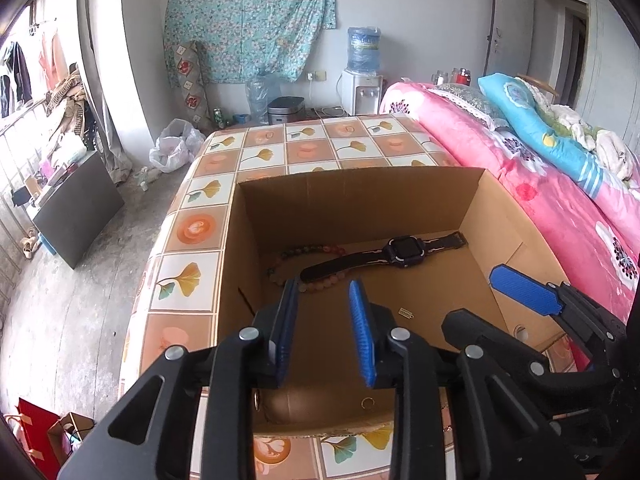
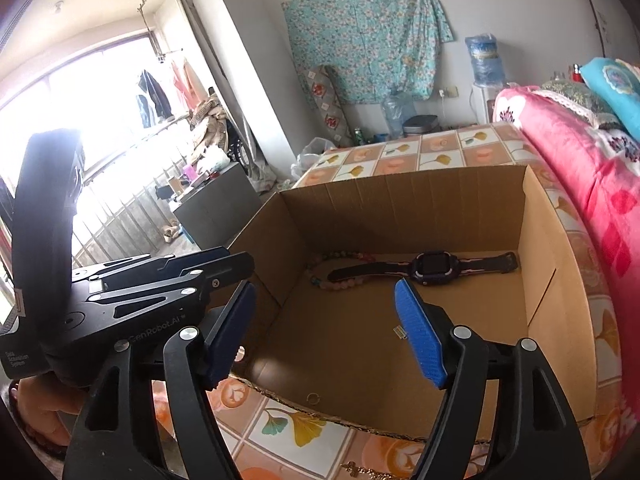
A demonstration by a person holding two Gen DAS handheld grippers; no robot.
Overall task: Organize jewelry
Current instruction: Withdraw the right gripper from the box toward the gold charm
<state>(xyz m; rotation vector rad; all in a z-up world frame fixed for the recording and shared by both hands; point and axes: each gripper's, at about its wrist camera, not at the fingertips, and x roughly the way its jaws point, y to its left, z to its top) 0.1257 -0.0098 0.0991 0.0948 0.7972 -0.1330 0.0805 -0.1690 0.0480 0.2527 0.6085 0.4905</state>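
Observation:
An open cardboard box (image 1: 352, 192) stands on the tiled tablecloth. On its floor lie a black watch (image 1: 402, 249), a bead bracelet (image 1: 296, 256), a small gold charm (image 1: 405, 313) and a thin ring (image 1: 367, 402) by the near wall. My left gripper (image 1: 323, 290) hangs over the box's near edge, open by a narrow gap with nothing between its pads. In the right wrist view the right gripper (image 2: 324, 292) stands wide open above the box floor, also empty. The watch (image 2: 430, 266), bracelet (image 2: 340, 276), charm (image 2: 401, 331) and ring (image 2: 314, 398) lie beyond and below it.
A gold chain (image 2: 368, 470) lies on the tablecloth (image 2: 280, 428) in front of the box. A bed with pink bedding (image 1: 560, 208) runs along the right side. The floor to the left holds a dark cabinet (image 1: 80, 216) and plastic bags (image 1: 174, 148).

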